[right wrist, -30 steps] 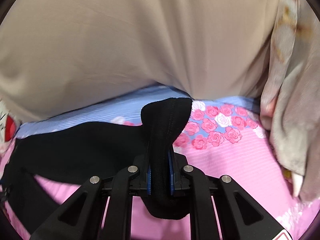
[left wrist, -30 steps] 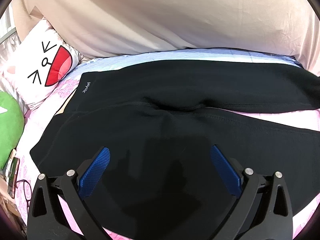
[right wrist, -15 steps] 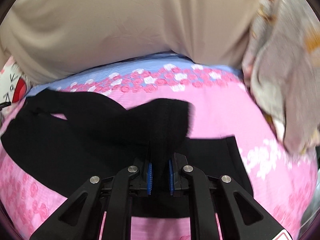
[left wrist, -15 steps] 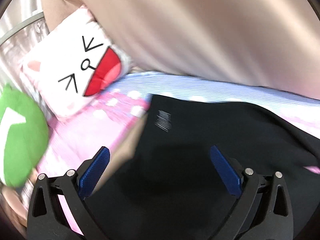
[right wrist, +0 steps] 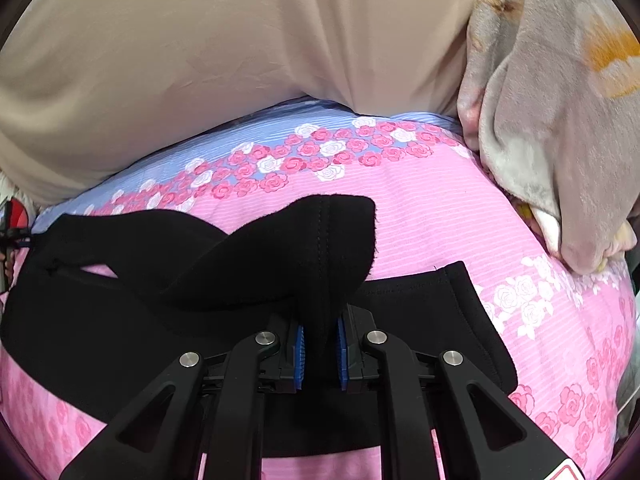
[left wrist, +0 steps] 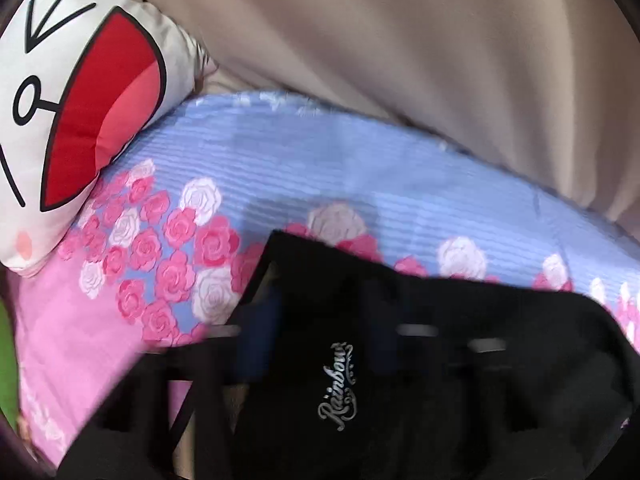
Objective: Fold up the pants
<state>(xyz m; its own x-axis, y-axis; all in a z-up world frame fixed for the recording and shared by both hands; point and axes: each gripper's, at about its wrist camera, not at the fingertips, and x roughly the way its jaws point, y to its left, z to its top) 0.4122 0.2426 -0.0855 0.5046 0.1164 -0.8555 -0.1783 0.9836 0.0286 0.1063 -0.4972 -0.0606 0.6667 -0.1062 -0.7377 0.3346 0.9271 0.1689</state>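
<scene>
Black pants lie spread on a pink rose-print bedsheet. My right gripper is shut on the hem of one pant leg, holding it up over the other leg's hem. In the left wrist view the waistband corner with a silver "Rainbow" logo sits between my left gripper's blurred fingers. The left gripper is closing around that corner; its jaws are smeared by motion and whether they grip the cloth is unclear.
A white cartoon-face pillow lies at the far left. A beige duvet bulges along the back of the bed. A grey floral blanket is heaped at the right.
My left gripper moved left to the waistband corner and its jaws narrowed from wide open. My right gripper carried the leg hem toward the near side, over the other leg.
</scene>
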